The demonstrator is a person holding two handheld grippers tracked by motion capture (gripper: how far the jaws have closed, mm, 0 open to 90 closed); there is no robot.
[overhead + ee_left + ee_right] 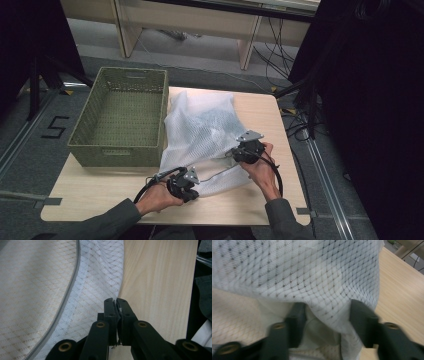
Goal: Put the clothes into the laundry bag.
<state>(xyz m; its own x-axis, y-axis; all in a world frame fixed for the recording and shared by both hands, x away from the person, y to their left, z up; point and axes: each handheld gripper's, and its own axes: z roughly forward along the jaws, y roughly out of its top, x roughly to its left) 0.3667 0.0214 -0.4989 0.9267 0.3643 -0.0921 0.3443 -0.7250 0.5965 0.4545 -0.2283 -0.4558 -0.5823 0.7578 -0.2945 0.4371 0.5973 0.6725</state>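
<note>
Bag: white mesh laundry bag (202, 134) lies spread on the wooden table (100, 192), covering the middle and the stretch toward 1 o'clock; its left edge sits just beside the basket.
Zipper: grey zipper (65, 298) curves across the mesh in the left gripper view, from 12 o'clock down to 8 o'clock.
Left gripper: left gripper (192, 176) sits at about 6 o'clock on the table, at the bag's near corner. In its own view (115, 305) the two black jaws are pressed together with the edge of the mesh pinched between them, bare wood to the right of them.
Right gripper: right gripper (232, 152) is at about 4 o'clock, on the bag's right near part, tilted and raised off the table. In its own view (325, 312) the jaws stand apart; a fold of mesh drapes between them and over the right jaw, and neither pad presses on it.
Basket: green woven basket (122, 117) stands at 10 o'clock on the table, upright.
Hands: left hand (157, 197) and right hand (262, 170) come in from 6 o'clock in dark sleeves.
</note>
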